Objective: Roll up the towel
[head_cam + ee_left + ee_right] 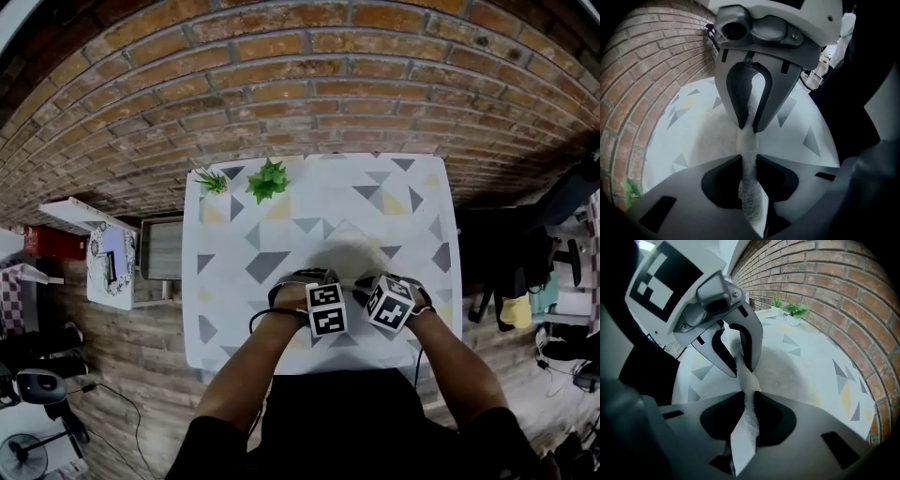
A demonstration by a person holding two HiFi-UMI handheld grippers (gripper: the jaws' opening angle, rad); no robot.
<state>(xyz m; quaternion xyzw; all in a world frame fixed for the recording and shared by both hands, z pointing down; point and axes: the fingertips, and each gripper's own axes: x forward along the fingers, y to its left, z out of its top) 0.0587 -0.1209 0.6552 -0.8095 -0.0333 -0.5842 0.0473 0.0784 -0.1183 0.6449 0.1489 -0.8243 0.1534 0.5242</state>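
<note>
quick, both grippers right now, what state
Left gripper: closed on the pale fuzzy towel, pinching its edge.
Right gripper: closed on the same towel.

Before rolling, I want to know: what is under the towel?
Only the patterned table shows around the towel. Beneath it, everything is covered. The left gripper and right gripper pinch its near edge.

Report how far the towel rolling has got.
Done: the towel lies spread on the table. In hand: the left gripper and the right gripper each pinch its near edge between their fingers. Left: all the rolling; no roll shows yet.
</note>
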